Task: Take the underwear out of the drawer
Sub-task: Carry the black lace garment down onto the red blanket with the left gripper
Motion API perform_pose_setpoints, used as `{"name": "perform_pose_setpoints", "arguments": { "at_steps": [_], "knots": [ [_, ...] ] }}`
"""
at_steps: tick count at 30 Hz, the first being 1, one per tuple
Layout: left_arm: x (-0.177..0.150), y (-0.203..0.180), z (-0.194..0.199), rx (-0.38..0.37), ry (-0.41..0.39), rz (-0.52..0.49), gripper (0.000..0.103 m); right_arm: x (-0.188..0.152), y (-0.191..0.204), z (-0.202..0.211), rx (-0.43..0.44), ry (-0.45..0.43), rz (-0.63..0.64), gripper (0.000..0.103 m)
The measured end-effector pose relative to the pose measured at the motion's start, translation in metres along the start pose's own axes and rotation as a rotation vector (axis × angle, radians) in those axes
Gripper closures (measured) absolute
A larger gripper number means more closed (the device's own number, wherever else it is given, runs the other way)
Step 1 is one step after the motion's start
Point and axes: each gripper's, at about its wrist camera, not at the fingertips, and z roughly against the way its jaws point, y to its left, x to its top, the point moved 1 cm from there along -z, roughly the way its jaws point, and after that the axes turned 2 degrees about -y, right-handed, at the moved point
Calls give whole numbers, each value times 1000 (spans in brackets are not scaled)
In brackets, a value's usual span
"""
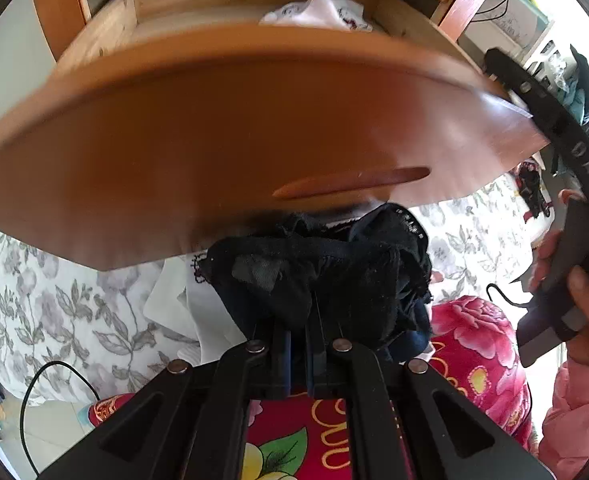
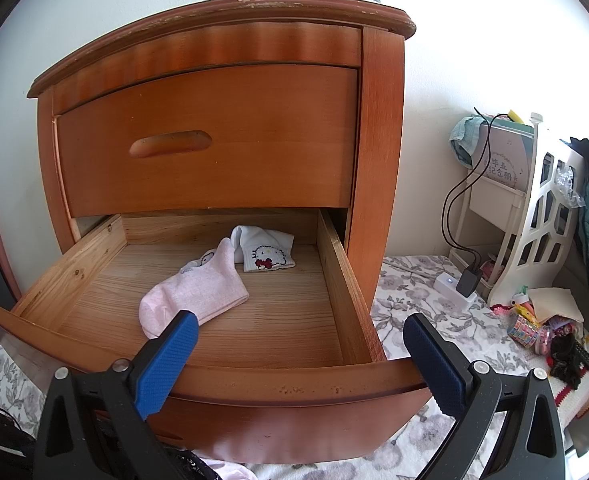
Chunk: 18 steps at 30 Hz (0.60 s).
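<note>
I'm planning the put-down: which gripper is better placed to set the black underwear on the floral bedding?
Left. The left gripper is shut on the black underwear, below the drawer front. The right gripper is open, empty, facing the drawer.

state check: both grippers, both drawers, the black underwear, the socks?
left gripper: jaws shut on the black underwear
black underwear: bunched, out of the drawer, below its front
right gripper: jaws open, nothing held
lower drawer: pulled open
upper drawer: closed
pink sock: lying in the lower drawer
white sock: folded, behind the pink sock
</note>
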Motion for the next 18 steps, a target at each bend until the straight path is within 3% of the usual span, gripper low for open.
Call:
{"name": "perform_pose_setpoints", "arguments": {
  "at_steps": [14, 18],
  "knots": [
    [-6, 10, -27, 14, 59, 33, 96, 0, 0, 0, 0, 0, 0, 0],
    [-4, 10, -26, 9, 65, 37, 85, 0, 0, 0, 0, 0, 0, 0]
  ]
}}
